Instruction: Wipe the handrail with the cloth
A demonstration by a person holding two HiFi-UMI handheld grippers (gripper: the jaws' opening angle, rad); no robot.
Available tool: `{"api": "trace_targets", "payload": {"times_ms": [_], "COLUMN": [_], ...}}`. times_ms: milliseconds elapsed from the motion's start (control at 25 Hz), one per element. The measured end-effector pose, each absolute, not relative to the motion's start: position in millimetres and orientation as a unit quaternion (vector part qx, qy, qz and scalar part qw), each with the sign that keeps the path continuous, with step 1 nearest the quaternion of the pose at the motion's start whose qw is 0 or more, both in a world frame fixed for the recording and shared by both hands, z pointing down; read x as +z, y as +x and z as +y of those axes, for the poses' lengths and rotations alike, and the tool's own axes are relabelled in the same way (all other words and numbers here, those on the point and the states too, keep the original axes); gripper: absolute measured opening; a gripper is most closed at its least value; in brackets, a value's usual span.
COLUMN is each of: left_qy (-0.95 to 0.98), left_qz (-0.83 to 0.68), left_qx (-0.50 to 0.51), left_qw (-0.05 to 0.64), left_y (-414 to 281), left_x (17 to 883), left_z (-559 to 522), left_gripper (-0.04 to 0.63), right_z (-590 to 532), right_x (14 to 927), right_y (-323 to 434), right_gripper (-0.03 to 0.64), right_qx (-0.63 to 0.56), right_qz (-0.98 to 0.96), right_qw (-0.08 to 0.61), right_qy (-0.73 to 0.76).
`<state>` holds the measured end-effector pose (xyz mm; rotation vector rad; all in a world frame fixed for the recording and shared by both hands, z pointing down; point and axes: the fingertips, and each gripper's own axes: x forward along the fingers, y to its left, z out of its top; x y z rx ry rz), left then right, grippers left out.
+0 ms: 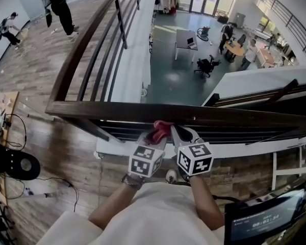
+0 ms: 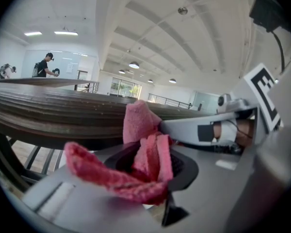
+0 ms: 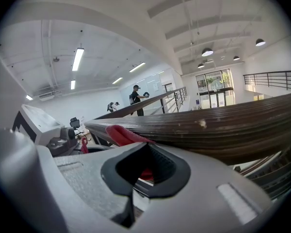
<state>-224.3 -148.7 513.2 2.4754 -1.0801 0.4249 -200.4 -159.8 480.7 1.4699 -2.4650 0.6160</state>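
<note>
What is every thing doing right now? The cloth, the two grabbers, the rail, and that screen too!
Cloth: bunched up, pinched at the handrail's near edge.
Left gripper: shut on the cloth.
Right gripper: shut, with a bit of cloth in its jaws.
Handrail: bare on top, no cloth on it yet.
Screen: switched on.
</note>
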Motion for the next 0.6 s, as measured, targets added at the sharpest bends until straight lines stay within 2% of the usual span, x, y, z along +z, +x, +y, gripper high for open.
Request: {"api": "trace_targets", "payload": {"times_ms": [600], "left_qy": [0.892], "left_qz": [-0.376], "left_qx": [0.148], "left_qw": [0.204], "left_y": [-216], "left_x": [521], "left_z": [-148], "left_gripper": [0.072], "right_z": [-159], "right_x": [488], "right_y": [-194], "right_gripper": [0.003], "right_qx": [0.216], "right_qz": [-0.830], "right_qw": [0.105], "right_qy": [0.503]}}
